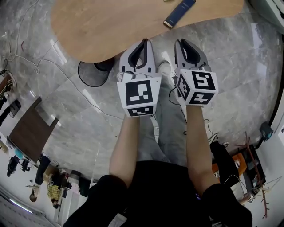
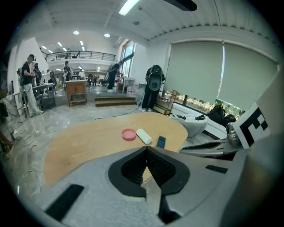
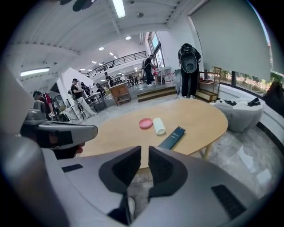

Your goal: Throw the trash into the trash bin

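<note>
From the head view we saw the left gripper (image 1: 144, 42) and the right gripper (image 1: 181, 42) held side by side over the grey marble floor (image 1: 66, 115). Their tips were at the near edge of a pale oval wooden table (image 1: 111, 26). A flat dark blue box (image 1: 179, 12) lay on the table's far side, and a round black-rimmed container (image 1: 93, 74), seemingly the bin, stood on the floor partly under the table's edge. In the left gripper view the jaws were pressed together with nothing between them. Beyond them on the tabletop lay a pink round disc (image 2: 129, 134), a white cylinder (image 2: 143, 136) just beside it, and the blue box near that. In the right gripper view the jaws were closed to a thin slit and empty, and the three things lay on the table well apart from them.
</note>
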Demonstrator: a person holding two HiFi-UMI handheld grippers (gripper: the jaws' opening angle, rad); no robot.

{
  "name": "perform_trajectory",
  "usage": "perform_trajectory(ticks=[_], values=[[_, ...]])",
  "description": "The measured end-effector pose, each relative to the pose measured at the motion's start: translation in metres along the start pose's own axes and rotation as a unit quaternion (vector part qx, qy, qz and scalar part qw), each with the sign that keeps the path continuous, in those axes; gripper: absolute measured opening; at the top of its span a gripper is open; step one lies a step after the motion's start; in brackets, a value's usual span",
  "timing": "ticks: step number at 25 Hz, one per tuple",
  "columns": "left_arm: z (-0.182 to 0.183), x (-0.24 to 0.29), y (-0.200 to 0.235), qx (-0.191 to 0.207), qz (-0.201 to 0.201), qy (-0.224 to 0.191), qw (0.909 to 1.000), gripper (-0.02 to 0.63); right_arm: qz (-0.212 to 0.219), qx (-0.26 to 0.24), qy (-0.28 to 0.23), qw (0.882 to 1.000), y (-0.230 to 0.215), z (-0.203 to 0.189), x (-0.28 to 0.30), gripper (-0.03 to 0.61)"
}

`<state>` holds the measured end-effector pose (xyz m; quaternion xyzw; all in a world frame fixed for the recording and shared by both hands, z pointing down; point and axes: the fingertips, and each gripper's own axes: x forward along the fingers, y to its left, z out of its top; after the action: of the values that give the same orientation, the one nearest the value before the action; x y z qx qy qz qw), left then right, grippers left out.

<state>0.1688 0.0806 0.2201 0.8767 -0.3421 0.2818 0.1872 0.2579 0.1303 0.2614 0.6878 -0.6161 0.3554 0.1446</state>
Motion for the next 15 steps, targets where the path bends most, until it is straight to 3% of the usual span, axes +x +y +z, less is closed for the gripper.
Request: perform_trajectory(ticks=[2, 4, 10, 15], values=[[-0.01, 0.008, 0.008, -0.004, 0.001, 0.006, 1.0, 0.002, -0.004, 0.003, 0.017, 1.0, 0.0, -0.009, 0.02, 0.046], [-0.017, 0.018, 0.018, -0.007, 0.005, 0.012, 0.9999, 0.003, -0.001, 0.01, 0.04, 0.999, -0.001, -0.017, 0.043, 0.191], [-0.03, 0.035, 0.044, -0.018, 0.005, 0.032, 0.9993, 0.002, -0.036, 0.012, 0.087, 0.995, -0.011, -0.034, 0.093, 0.223], [-0.045, 0.049, 0.06, -0.031, 0.004, 0.061, 0.9976, 0.003, -0.073, 0.125, 0.128, 0.981, -0.033, -0.047, 0.12, 0.239]])
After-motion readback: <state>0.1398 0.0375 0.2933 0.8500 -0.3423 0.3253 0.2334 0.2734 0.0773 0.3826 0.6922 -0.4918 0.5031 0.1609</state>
